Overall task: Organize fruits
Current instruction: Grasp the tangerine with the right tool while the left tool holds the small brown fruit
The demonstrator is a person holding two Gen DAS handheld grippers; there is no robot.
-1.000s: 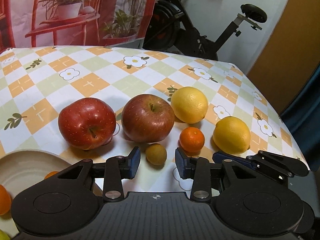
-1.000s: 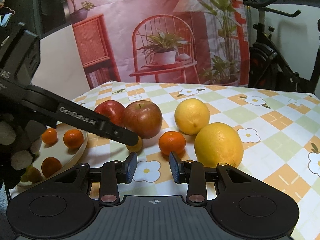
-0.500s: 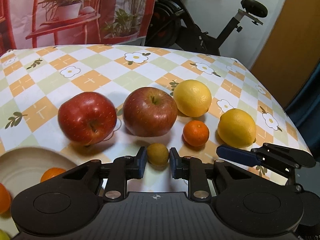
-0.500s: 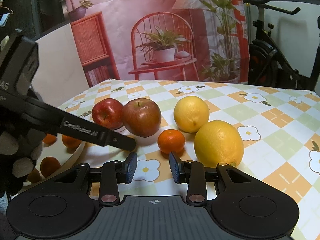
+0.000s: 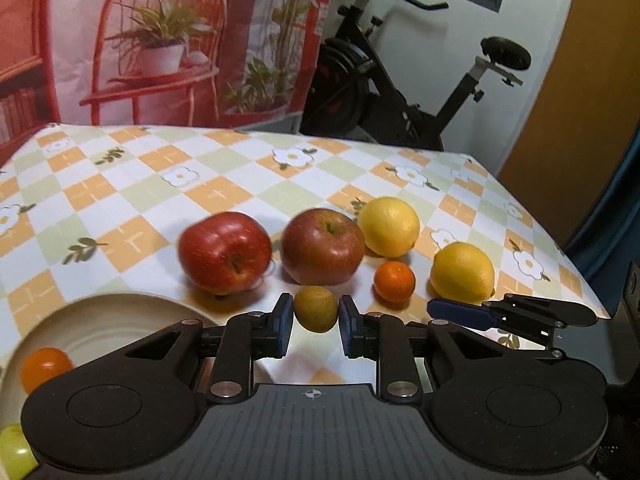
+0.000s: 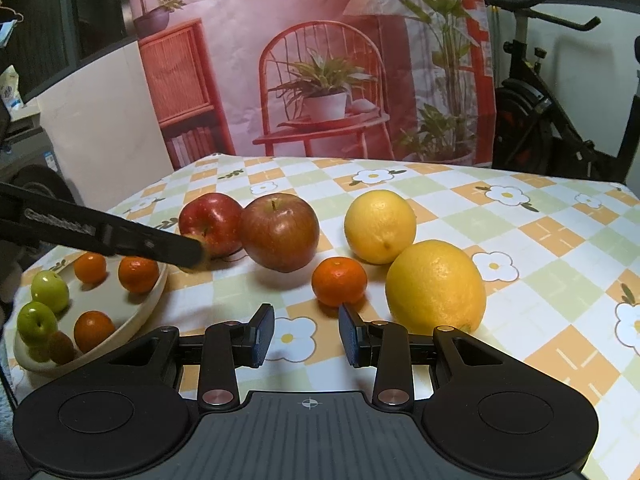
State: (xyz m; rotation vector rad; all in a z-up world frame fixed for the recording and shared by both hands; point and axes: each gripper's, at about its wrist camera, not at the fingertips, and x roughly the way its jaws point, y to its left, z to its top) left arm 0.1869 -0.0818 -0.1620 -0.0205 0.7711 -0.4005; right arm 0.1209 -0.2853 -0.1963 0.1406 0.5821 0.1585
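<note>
Checkered table (image 6: 560,216) | plate (image 6: 154,294): tangerines, green fruits | left jaws grip kiwi (image 5: 315,308) | right jaws apart

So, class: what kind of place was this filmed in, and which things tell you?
Probably a room in a home, partly staged: an exercise bike stands behind a table with a flowered checked cloth, and a printed backdrop of a chair and plants hangs behind it.

The left tool (image 5: 316,322) clamps a small brownish-green fruit (image 5: 315,308) before two apples.
</note>
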